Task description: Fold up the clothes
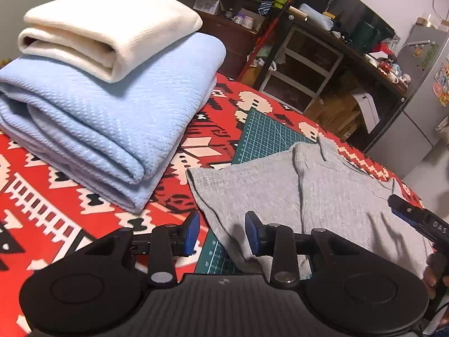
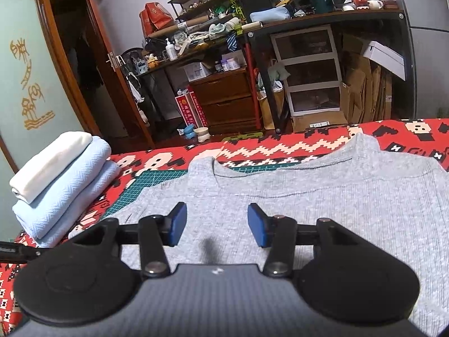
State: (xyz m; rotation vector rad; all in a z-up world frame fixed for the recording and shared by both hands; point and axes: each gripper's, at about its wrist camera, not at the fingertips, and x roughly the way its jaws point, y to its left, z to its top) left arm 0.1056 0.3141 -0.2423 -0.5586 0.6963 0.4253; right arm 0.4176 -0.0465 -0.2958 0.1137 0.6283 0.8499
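A grey ribbed shirt [image 1: 322,193] lies spread flat on the red patterned cloth, its neckline toward the far edge [image 2: 322,193]. My left gripper [image 1: 223,231] hangs open over the shirt's left edge, nothing between its blue pads. My right gripper [image 2: 217,224] is open too, hovering above the middle of the shirt with empty fingers. Part of the right gripper [image 1: 415,217] shows at the right edge of the left wrist view, above the shirt. A folded cream garment [image 1: 112,28] rests on a folded light blue one [image 1: 112,112] to the left.
A green cutting mat [image 1: 266,137] lies under the shirt on the red patterned table cover [image 1: 56,210]. The folded stack [image 2: 61,179] sits at the table's left end. Beyond the far edge stand cluttered shelves, wooden drawers [image 2: 224,98] and a door [image 2: 33,70].
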